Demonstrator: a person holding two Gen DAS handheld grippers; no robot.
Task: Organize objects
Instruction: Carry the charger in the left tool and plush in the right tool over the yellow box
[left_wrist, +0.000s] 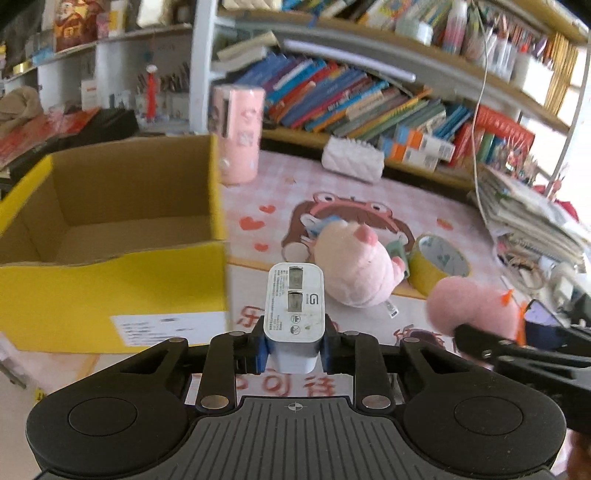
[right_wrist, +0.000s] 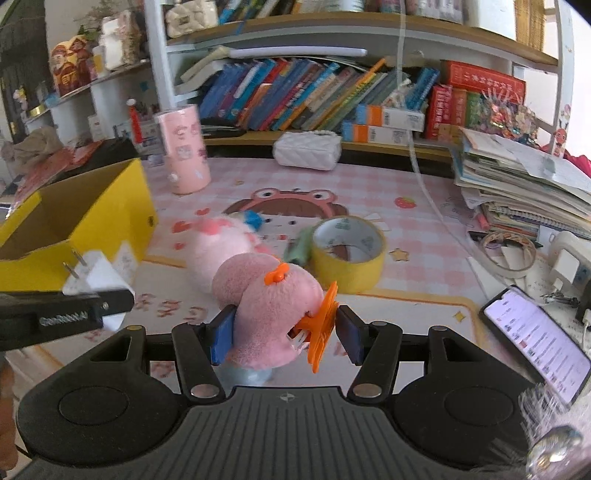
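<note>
Left tongs (left_wrist: 294, 345) clamped on white charger (left_wrist: 295, 306), right tongs (right_wrist: 284, 334) gripping pink plush (right_wrist: 273, 306), yellow box (left_wrist: 110, 291) nearby on counter (right_wrist: 406, 184)

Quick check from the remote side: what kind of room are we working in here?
Most likely a child's study desk at home. Leaning rows of books fill the shelf behind, a pink cartoon desk mat covers the surface, and a stack of notebooks and papers sits at the right, with plush toys lying about.
</note>
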